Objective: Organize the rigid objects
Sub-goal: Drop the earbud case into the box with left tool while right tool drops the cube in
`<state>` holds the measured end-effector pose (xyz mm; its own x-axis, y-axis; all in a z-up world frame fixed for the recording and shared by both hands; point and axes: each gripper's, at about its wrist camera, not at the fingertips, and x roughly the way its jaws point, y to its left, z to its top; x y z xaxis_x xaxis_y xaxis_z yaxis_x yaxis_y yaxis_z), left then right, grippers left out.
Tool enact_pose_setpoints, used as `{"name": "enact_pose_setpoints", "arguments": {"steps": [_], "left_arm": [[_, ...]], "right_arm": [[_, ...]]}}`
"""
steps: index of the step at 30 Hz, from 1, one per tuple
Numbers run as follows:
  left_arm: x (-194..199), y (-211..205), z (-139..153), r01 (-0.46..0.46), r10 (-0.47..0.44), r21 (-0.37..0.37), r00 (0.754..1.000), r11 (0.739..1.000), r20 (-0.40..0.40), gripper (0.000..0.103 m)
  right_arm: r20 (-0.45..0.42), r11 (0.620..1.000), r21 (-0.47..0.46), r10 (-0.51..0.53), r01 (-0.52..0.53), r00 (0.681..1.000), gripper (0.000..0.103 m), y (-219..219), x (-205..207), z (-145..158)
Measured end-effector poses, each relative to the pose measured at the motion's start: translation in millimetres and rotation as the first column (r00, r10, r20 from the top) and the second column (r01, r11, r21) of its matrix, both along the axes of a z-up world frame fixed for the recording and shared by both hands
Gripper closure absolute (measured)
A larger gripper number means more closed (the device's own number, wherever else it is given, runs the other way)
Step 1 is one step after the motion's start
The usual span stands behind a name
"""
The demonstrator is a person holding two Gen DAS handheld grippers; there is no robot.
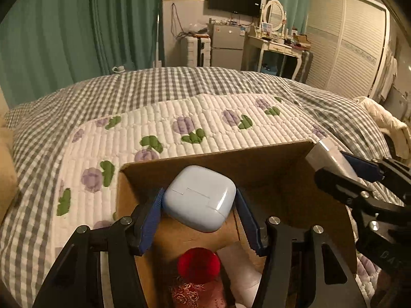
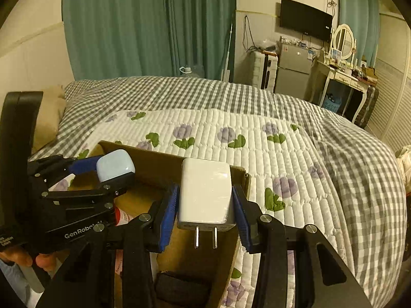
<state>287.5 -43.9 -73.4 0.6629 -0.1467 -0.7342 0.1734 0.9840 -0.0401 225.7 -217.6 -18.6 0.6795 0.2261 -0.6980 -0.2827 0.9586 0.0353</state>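
Cardboard box on bed part-filled: red-capped item already inside. Your left tongs clamp blue earbud case, right tongs clamp white charger, both over box; release pending.

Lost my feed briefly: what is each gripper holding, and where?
Left gripper clamps the blue earbud case by its sides; right gripper clamps the white charger by its sides.
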Motion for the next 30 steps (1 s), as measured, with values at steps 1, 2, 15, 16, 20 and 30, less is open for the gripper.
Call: {"name": "enact_pose_setpoints", "arguments": {"steps": [1,2,15,16,20,30], "left_arm": [[-0.6,0.3,1.4,0.004,-0.004,-0.009,1.0,1.0,0.004,0.032],[-1.5,0.8,3.1,0.005,-0.005,-0.014,1.0,1.0,0.013,0.023],[-40.6,21.7,45.1,-0.056,0.058,-0.021,0.994,0.998,0.095,0.021],[-48.5,24.4,49.9,-0.062,0.063,-0.018,0.993,0.998,0.098,0.021],[-80.4,33.5,64.7,-0.076,0.076,-0.01,0.99,0.997,0.116,0.016],[-159.4,50.5,68.1,-0.141,0.143,-0.021,0.981,0.99,0.129,0.002]], "right_arm": [[-0.001,1.0,0.0,-0.001,0.001,1.0,0.062,0.0,0.3,-1.0],[-0.003,1.0,0.0,-0.002,0.002,1.0,0.062,-0.4,1.1,-2.3],[0.066,0.999,0.03,-0.018,0.016,0.998,0.025,-5.1,-17.2,16.3],[0.068,1.0,0.021,-0.018,0.017,0.998,0.025,-5.8,-24.2,22.2],[0.071,0.999,0.005,-0.04,0.04,0.997,0.021,-8.7,-48.7,39.7],[0.059,0.999,-0.003,-0.036,0.036,0.998,0.015,-25.9,-135.1,49.6]]}}
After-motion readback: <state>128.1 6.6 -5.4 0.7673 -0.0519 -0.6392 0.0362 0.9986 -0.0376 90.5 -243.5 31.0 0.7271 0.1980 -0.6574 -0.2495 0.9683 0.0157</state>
